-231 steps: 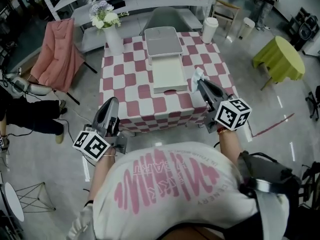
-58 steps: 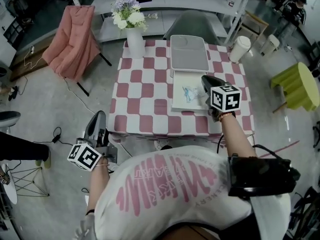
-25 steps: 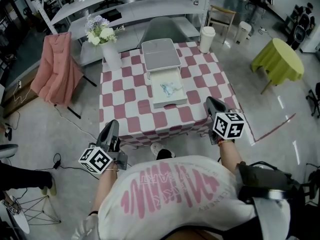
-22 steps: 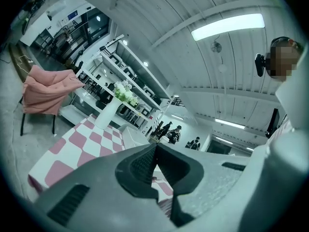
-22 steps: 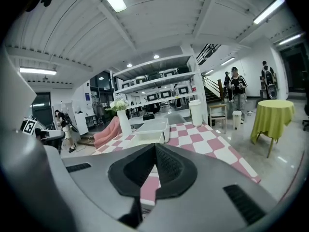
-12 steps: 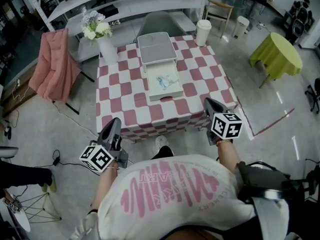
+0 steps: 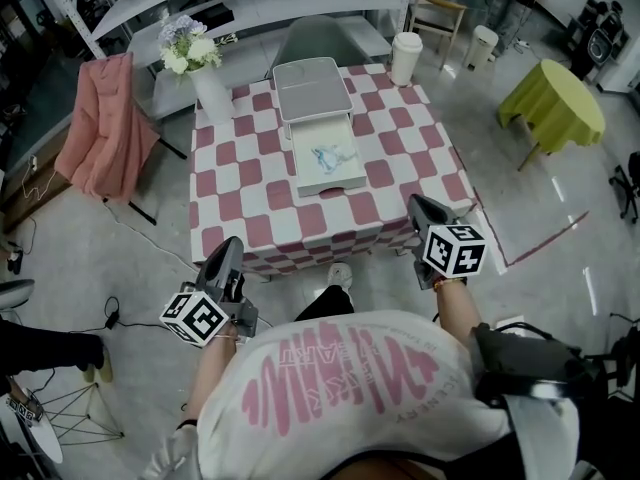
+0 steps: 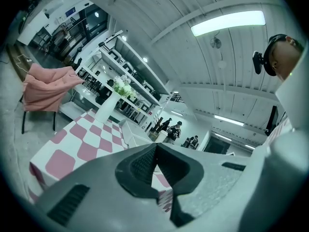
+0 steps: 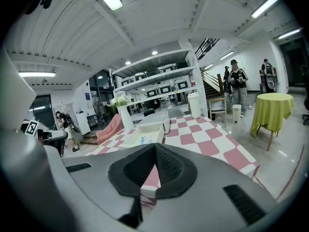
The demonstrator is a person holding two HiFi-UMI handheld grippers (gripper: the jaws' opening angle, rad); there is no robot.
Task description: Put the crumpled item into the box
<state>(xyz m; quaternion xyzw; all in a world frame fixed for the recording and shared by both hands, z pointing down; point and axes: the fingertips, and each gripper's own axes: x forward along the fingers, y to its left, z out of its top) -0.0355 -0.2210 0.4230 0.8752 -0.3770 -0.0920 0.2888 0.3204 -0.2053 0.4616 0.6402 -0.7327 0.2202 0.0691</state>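
Head view: vase (image 7: 212,90) beside box (image 7: 345,180)

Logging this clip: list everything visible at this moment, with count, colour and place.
table: one, pink-and-white checked cloth, centre
box: one, white, open, mid-table
crumpled item: one, whitish with blue, inside the box
lid: one, grey, just behind the box
vase: one, white, holding pale flowers, table's far left corner
cup: one, white, table's far right corner
cloth: one, pink, draped on a chair left of the table
round table: one, yellow-green, off to the right
left gripper: one, grey, shut and empty, short of the table's near edge
right gripper: one, grey, shut and empty, at the table's near right corner
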